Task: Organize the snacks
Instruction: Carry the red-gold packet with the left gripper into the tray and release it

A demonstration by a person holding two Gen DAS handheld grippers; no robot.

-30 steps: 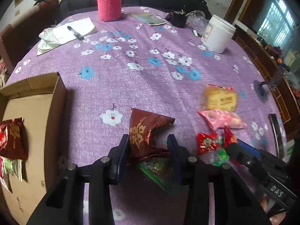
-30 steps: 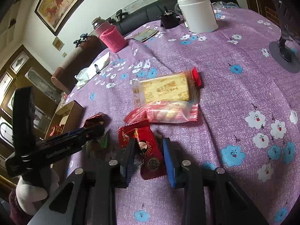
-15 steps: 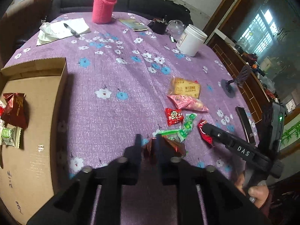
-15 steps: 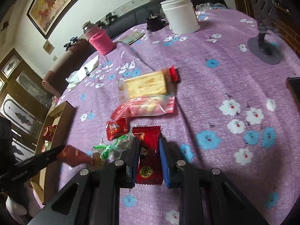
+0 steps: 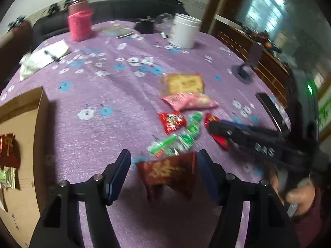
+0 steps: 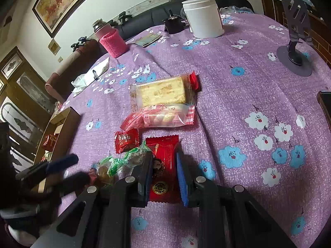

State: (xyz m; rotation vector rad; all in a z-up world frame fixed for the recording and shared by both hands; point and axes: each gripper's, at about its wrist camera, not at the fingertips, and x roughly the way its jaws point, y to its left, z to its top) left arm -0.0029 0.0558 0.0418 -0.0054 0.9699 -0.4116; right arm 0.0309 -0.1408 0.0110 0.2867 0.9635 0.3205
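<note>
In the left wrist view my left gripper (image 5: 164, 157) hangs above the purple cloth. Its jaws are opening wide. A dark red snack packet (image 5: 169, 173) sits loose between them, touching only the right finger. My right gripper (image 6: 163, 154) is shut on a bright red packet (image 6: 163, 165) that lies on the cloth. Beyond it lie a small red packet (image 6: 126, 140), green packets (image 6: 124, 159), a pink packet (image 6: 163, 117) and a yellow cake packet (image 6: 161, 92). An open cardboard box (image 5: 24, 124) at the left holds a dark red packet (image 5: 8, 148).
At the back of the table stand a white jar (image 5: 185, 31) and a bottle in a pink sleeve (image 5: 79, 22). A notebook with a pen (image 5: 47, 53) lies at the back left. A phone stand (image 6: 293, 57) stands at the right, with a dark flat slab (image 5: 271, 107) near the edge.
My left gripper closed on the dark red packet, lifted it off the cloth, then spread its jaws so the packet hangs loose. The right gripper closed on the bright red packet and stayed.
</note>
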